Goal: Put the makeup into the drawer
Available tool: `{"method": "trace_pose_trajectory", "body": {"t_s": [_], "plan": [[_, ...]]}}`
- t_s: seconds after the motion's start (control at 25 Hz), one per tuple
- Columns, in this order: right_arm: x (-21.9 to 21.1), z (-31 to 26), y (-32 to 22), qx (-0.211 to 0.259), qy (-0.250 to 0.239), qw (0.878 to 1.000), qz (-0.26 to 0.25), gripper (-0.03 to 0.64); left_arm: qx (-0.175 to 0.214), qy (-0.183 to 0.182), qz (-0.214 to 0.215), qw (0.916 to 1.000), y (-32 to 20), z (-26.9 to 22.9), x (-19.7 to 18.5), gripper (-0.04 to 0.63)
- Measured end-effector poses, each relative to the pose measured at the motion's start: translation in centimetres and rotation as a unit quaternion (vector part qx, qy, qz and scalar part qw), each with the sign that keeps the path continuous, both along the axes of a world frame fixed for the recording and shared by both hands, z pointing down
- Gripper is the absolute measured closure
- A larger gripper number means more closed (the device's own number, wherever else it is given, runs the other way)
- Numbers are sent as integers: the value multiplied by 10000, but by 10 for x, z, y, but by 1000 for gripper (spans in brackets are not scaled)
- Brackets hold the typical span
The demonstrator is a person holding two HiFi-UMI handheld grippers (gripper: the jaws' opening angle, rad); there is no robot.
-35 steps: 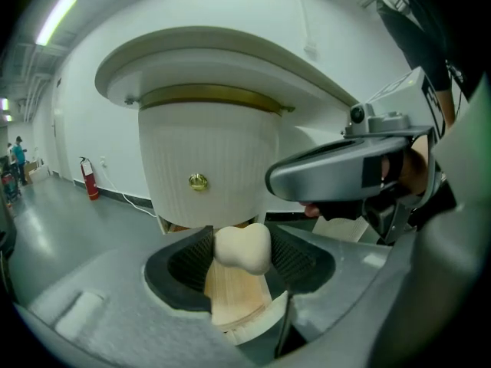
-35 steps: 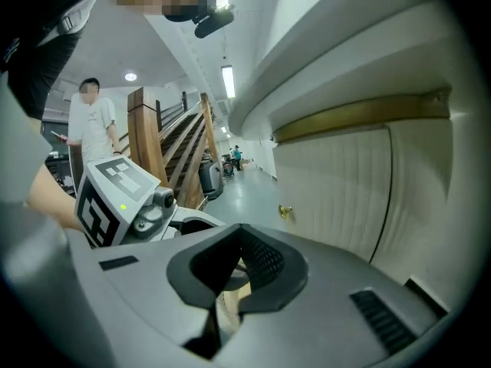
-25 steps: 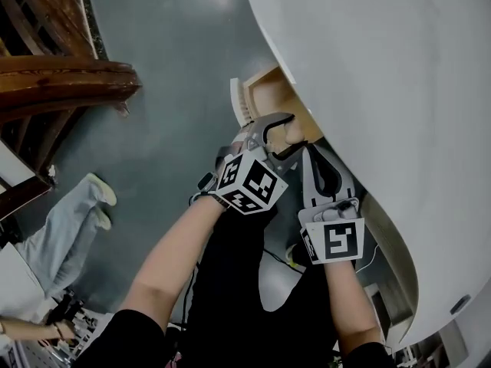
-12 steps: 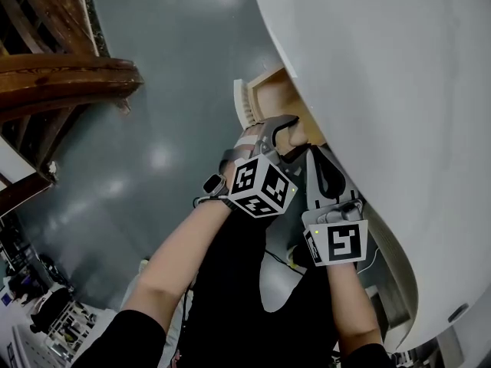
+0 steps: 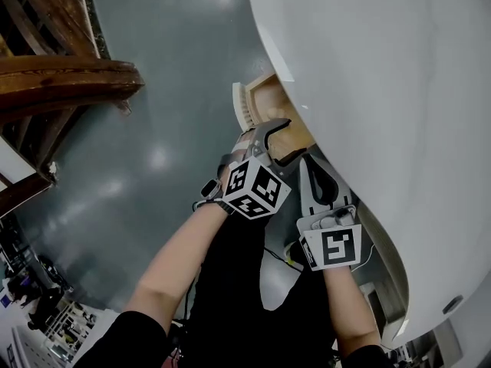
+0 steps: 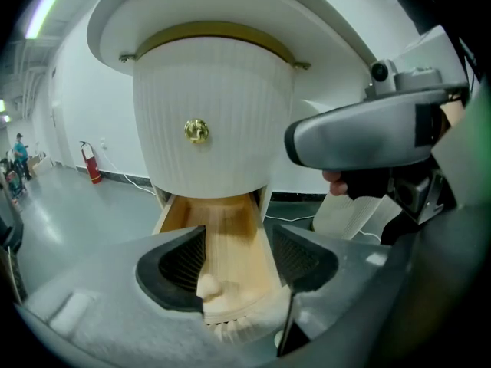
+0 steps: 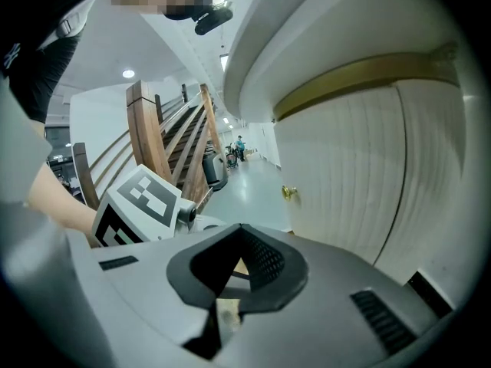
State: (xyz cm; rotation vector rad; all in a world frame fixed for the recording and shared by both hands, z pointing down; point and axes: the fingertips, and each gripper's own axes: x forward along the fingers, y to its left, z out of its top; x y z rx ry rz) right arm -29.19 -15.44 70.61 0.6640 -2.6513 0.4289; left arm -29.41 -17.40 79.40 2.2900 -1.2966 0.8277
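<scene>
Grey left gripper (image 6: 238, 261): its jaws are opening and now stand wide apart over the drawer; the pads press on nothing.
Change: a moment ago, in the head view, we saw a pale thing between these jaws; now it is let go.
Makeup (image 6: 207, 284): a pale lump on the drawer floor at its near end, low between the jaws and just beside the left pad; we cannot tell if they touch.
Drawer (image 6: 230, 221): light wood, pulled out beneath the white ribbed cabinet (image 6: 215, 106).
Meaning: we judge the drop made; the drawer is not yet shut.
Right gripper (image 7: 238, 244): jaws closed together, holding nothing.
</scene>
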Motion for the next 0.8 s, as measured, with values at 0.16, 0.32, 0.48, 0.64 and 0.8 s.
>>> {"method": "trace_pose_trajectory", "body": {"t_s": [0.16,0.32,0.48,0.64,0.8], "plan": [[-4,-28,9,-28,-58,10000,-43,601,-45,253,-197,9995,14,-30,-1,331],[-8,-76,12,61,-149,9998,-147,601,6,508,-420,9978,23,-84,-4,335],[-9,-129,11,111,-207,9996,-150,601,130,718,-744,9946,30,-149,-13,378],[-6,-181,10,179,-293,9993,-146,601,329,912,-1162,9885,29,-218,-23,457],[-1,-236,10,258,-428,9986,-161,601,624,971,-1463,9825,27,-288,-27,529]]}}
